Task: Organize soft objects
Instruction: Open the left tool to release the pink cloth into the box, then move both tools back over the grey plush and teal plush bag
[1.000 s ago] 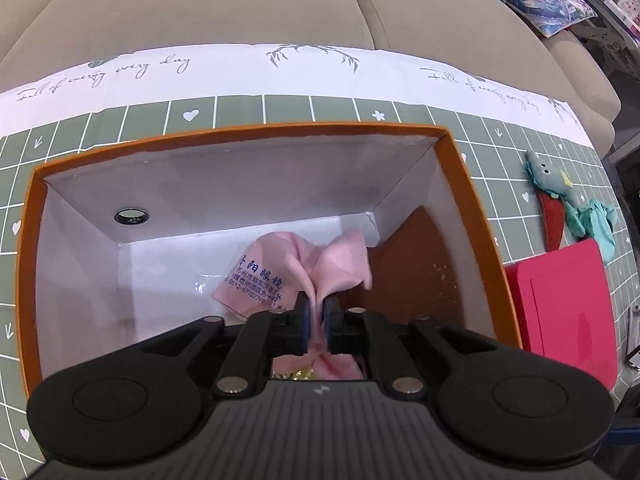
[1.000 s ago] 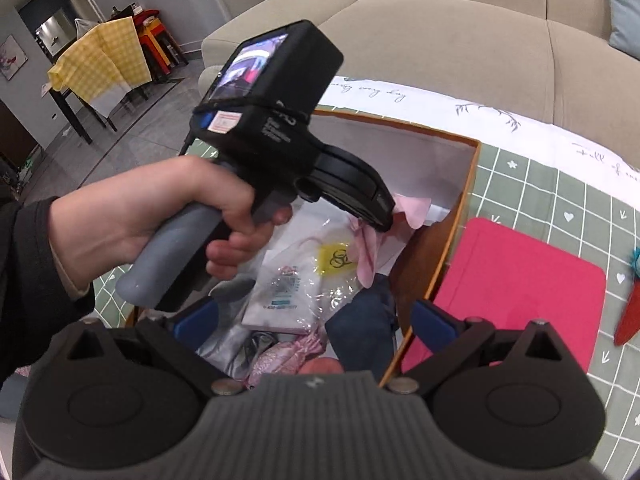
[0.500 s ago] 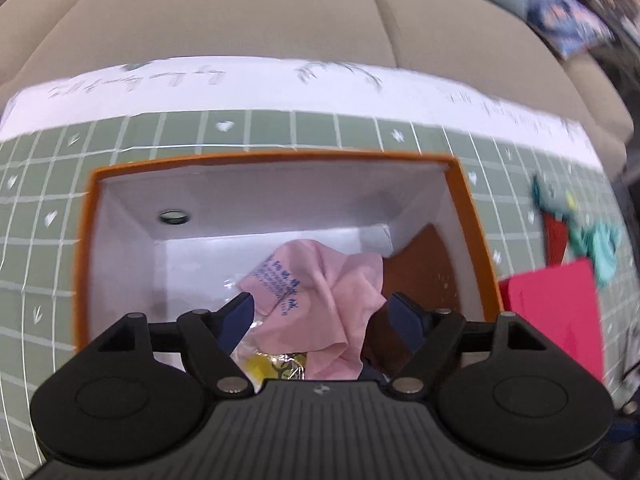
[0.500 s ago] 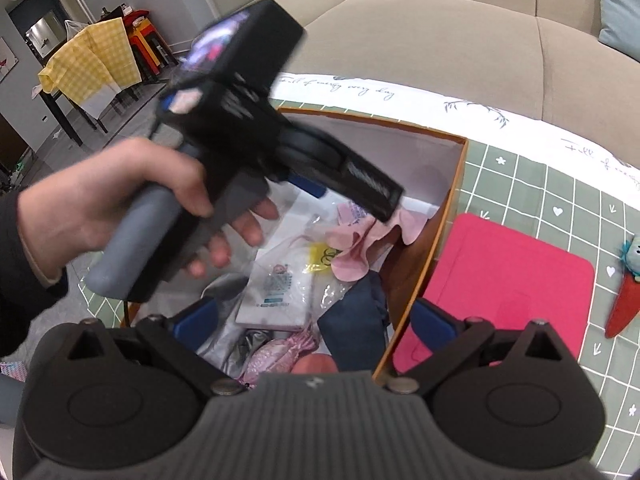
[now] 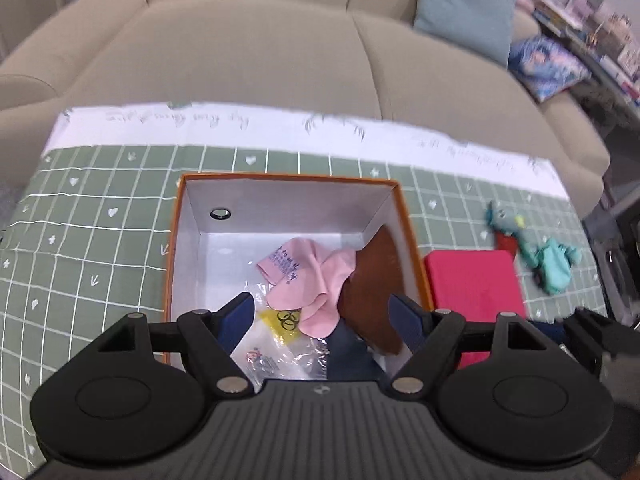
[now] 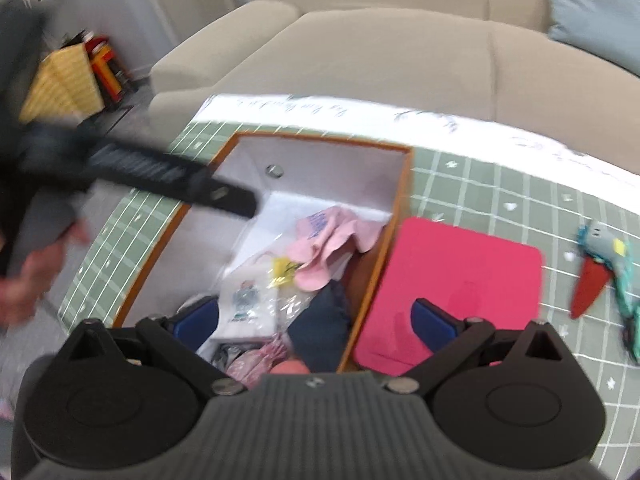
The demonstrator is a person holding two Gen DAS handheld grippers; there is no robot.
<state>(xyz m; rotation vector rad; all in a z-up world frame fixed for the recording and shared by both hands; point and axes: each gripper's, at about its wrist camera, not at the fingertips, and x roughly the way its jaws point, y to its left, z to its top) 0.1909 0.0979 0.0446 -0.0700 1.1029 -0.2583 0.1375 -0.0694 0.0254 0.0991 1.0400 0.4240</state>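
Left wrist view: left hand-held gripper has just been opening; jaws apart, empty, above the box. Pink cloth lies inside, against the brown flap. Right hand-held gripper also apart, empty. Risk: red mat and plush toy remain on the desk; the mat's flat edge may slip. Motion blur obscures detail; lower box contents are hidden.

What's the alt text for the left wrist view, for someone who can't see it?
An open, empty left hand-held gripper hangs above an orange box on a green checked tablecloth; inside the box lie a pink cloth, a clear plastic bag and a dark blue item. Right of the box lie a red pad and a teal plush toy, with a beige sofa behind.
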